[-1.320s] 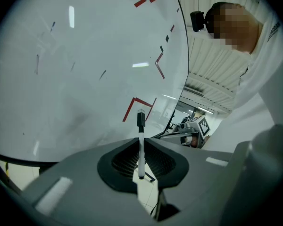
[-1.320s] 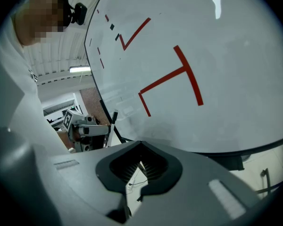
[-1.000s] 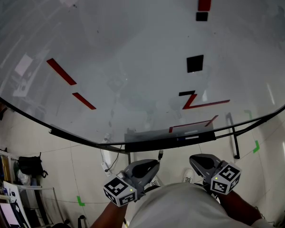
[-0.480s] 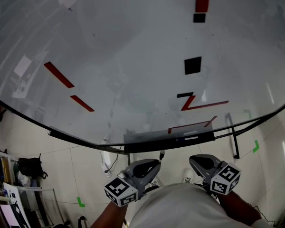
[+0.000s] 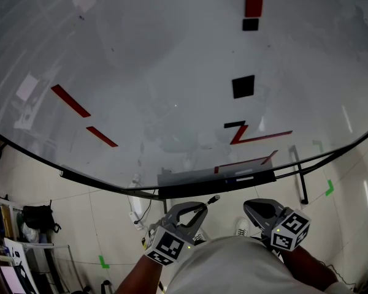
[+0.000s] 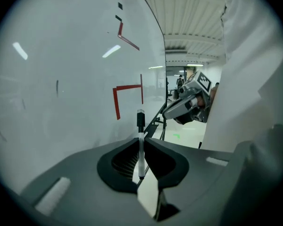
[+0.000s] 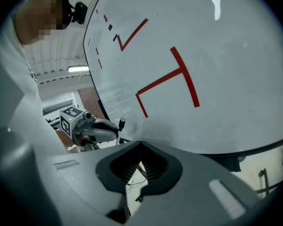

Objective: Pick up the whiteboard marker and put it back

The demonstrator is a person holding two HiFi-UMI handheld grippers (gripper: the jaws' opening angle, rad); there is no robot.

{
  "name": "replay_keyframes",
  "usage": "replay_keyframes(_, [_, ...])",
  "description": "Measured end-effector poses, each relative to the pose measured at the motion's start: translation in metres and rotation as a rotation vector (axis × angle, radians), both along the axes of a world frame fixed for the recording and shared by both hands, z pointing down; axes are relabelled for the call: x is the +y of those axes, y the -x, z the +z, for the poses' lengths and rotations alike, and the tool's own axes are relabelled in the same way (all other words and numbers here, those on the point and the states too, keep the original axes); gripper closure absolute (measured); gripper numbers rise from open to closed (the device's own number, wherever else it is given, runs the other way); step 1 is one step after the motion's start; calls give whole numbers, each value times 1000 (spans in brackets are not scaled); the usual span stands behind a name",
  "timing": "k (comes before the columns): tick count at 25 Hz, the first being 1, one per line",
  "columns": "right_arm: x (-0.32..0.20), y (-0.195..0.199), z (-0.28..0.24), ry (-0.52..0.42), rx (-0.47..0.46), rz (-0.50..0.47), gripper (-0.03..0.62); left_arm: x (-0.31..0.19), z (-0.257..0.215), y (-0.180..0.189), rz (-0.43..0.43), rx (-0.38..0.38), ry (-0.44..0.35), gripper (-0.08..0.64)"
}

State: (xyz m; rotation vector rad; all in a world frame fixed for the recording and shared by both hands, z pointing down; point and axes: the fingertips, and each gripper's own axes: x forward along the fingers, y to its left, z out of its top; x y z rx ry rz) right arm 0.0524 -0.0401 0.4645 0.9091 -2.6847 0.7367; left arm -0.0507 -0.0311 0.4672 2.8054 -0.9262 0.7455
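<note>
My left gripper (image 5: 192,211) is shut on the whiteboard marker (image 5: 213,198), a thin white pen with a black cap. In the left gripper view the marker (image 6: 140,144) stands upright between the jaws of that gripper (image 6: 141,172), cap outward, close to the whiteboard (image 6: 61,79). The black marker tray (image 5: 196,188) runs along the whiteboard's (image 5: 172,60) lower edge, just beyond the cap. My right gripper (image 5: 257,208) hangs level with the left one, shut with nothing in it (image 7: 139,167). From the right gripper view the left gripper (image 7: 92,126) and the marker's cap (image 7: 122,123) show beside the board.
Red and black strokes (image 5: 245,130) mark the whiteboard. Its stand's black leg (image 5: 300,179) reaches the tiled floor at the right. A black bag (image 5: 37,214) and shelving sit at the lower left. Green tape marks (image 5: 103,260) dot the floor.
My left gripper has turned so its marker cube faces the head camera, and the marker's cap now tilts up-right toward the tray. The right gripper has stayed put.
</note>
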Motion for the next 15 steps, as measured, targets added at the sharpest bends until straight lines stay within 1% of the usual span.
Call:
replay_keyframes(3, [0, -1, 1, 2, 4, 1, 591, -1, 5, 0, 28, -92, -40, 506])
replay_keyframes(8, [0, 0, 1, 2, 5, -4, 591, -3, 12, -1, 56, -181, -72, 506])
replay_keyframes(12, [-2, -1, 0, -2, 8, -3, 591, -7, 22, 2, 77, -304, -107, 506])
replay_keyframes(15, [-3, -2, 0, -2, 5, 0, 591, -9, 26, 2, 98, -368, -125, 506])
